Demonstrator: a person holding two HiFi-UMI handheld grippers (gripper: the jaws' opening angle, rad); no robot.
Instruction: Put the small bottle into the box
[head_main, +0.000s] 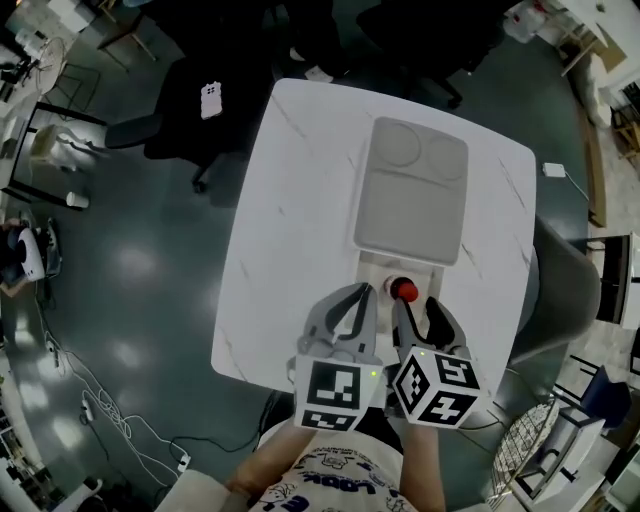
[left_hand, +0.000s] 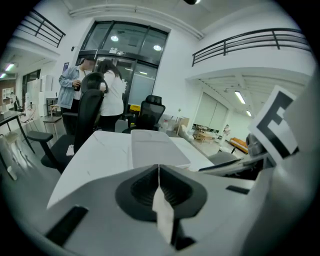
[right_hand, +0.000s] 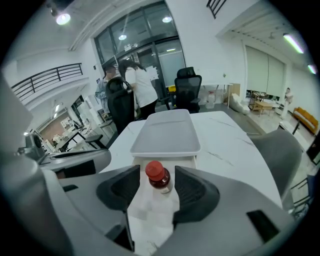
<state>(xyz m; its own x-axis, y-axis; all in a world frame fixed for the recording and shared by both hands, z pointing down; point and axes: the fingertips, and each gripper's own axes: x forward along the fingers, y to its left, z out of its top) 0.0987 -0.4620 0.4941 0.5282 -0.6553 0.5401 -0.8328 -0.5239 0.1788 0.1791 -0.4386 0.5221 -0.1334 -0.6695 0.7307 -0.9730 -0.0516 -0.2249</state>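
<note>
The small bottle (right_hand: 159, 179) stands upright just at the box's (head_main: 415, 190) near end, bracketed by the parted right tongs (right_hand: 157, 174) with slim gaps. The left tongs (left_hand: 159, 172) are clenched, empty. An even squeeze below the cap is advised before lifting.

We see the small bottle (right_hand: 160, 180), red-capped, with dark red contents and a white label, standing upright between the parted jaws of the right gripper (right_hand: 156, 171), touching neither. Just beyond it lies the white box (right_hand: 186, 161), its flat lid (right_hand: 166, 131) covering most of it.
</note>
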